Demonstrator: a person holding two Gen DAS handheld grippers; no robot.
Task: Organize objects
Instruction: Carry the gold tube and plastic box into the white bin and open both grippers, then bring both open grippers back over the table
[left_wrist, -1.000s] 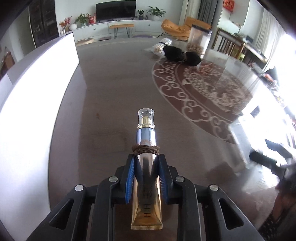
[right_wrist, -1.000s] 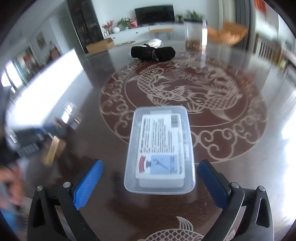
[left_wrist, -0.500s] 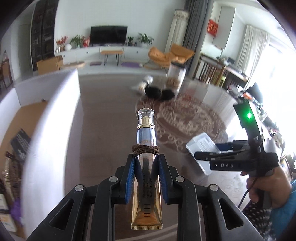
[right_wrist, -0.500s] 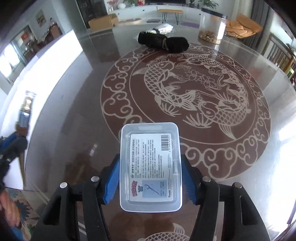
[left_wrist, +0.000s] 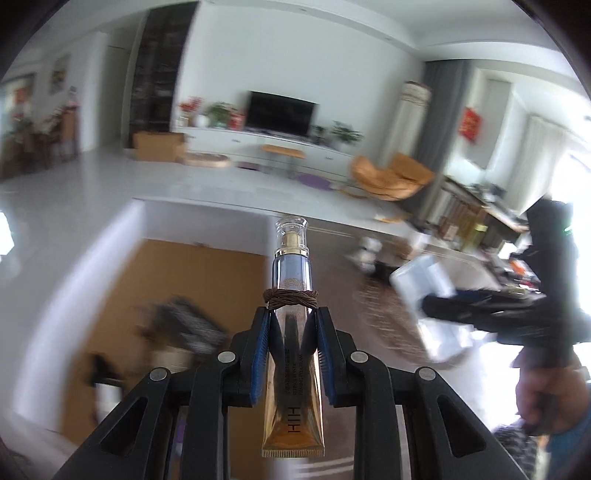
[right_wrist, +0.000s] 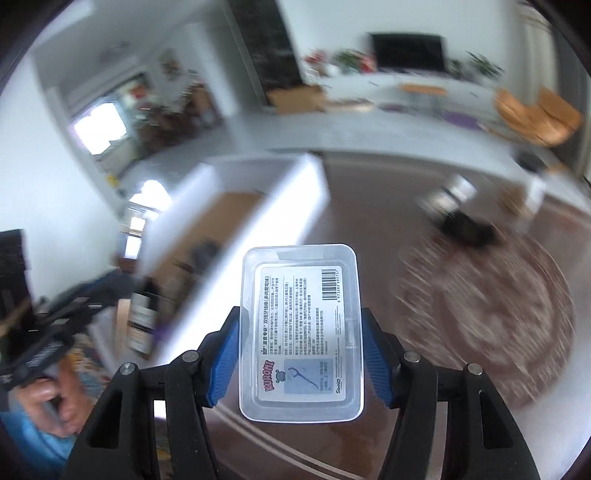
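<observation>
My left gripper (left_wrist: 291, 332) is shut on a gold and silver cosmetic tube (left_wrist: 292, 354) with a clear cap and a brown band round its neck. It holds the tube in the air above an open white-walled box (left_wrist: 207, 266) with a brown floor. My right gripper (right_wrist: 300, 339) is shut on a clear plastic case (right_wrist: 300, 332) with a printed label, lifted above the dark table (right_wrist: 369, 229) beside the same box (right_wrist: 258, 221). The right gripper and its case (left_wrist: 424, 288) show blurred at the right of the left wrist view.
The box holds several items, among them a dark bottle (right_wrist: 142, 314) and a blurred dark object (left_wrist: 184, 325). A black pouch (right_wrist: 465, 225) lies at the far side of the table, on its round fish pattern (right_wrist: 491, 306). The left gripper shows blurred at left (right_wrist: 55, 325).
Both grippers have risen and swung left toward the box. The right gripper closed on the clear case and lifted it off the table. The left keeps hold of the tube.
</observation>
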